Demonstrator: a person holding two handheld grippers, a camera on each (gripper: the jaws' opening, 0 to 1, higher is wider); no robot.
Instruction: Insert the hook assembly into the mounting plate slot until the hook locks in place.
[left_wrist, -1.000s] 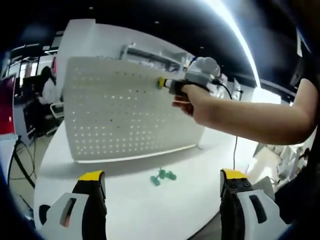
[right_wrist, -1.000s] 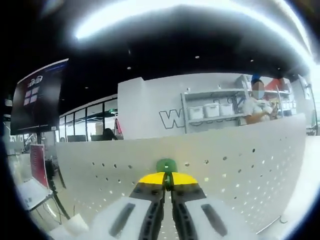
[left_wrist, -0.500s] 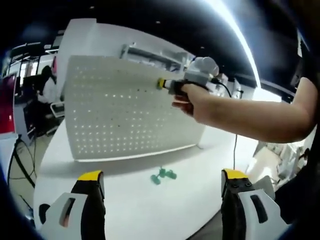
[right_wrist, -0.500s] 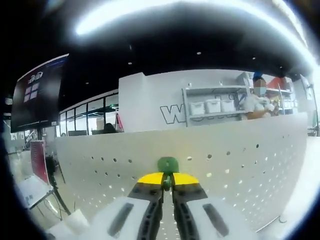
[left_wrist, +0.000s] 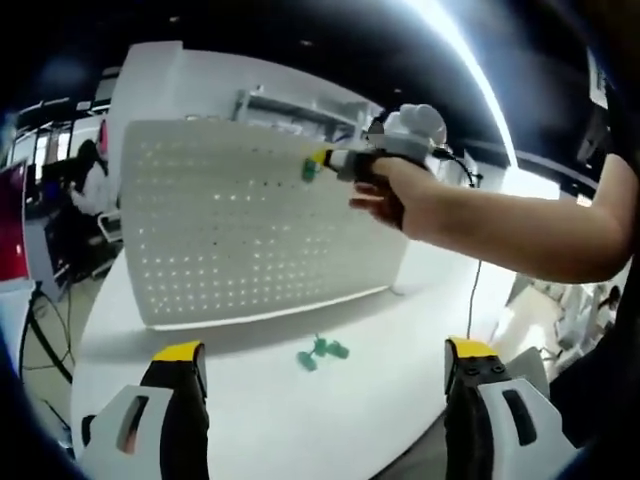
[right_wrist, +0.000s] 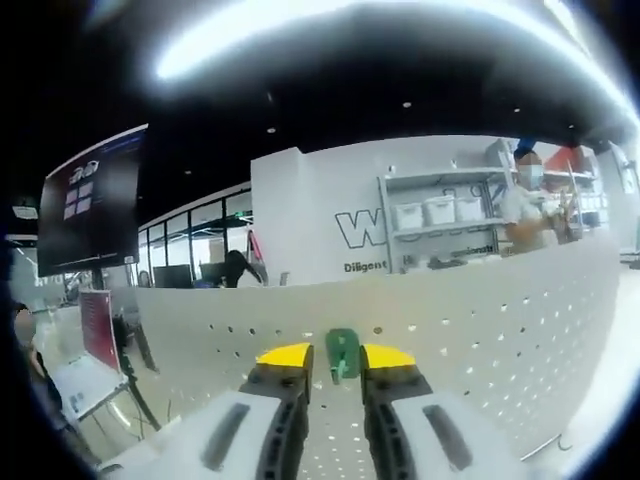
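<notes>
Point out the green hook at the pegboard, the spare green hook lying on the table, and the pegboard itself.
Green hook (right_wrist: 342, 354): right gripper view, its body between the right tool's parted jaws.
Spare green hook (left_wrist: 322, 352): left gripper view, its middle, lying on the table.
Pegboard (left_wrist: 230, 240): left gripper view, centre of its perforated face.

Matt white perforated board (left_wrist: 250, 230)

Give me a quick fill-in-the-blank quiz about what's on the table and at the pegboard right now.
1. The white pegboard stands ____ on the table.
2. The hook on the pegboard is coloured ____.
3. The right gripper has its fingers ____ on either side of that hook.
4. The spare green hooks lie on the table in ____ of the pegboard.

Missing words: upright; green; open; front
</notes>
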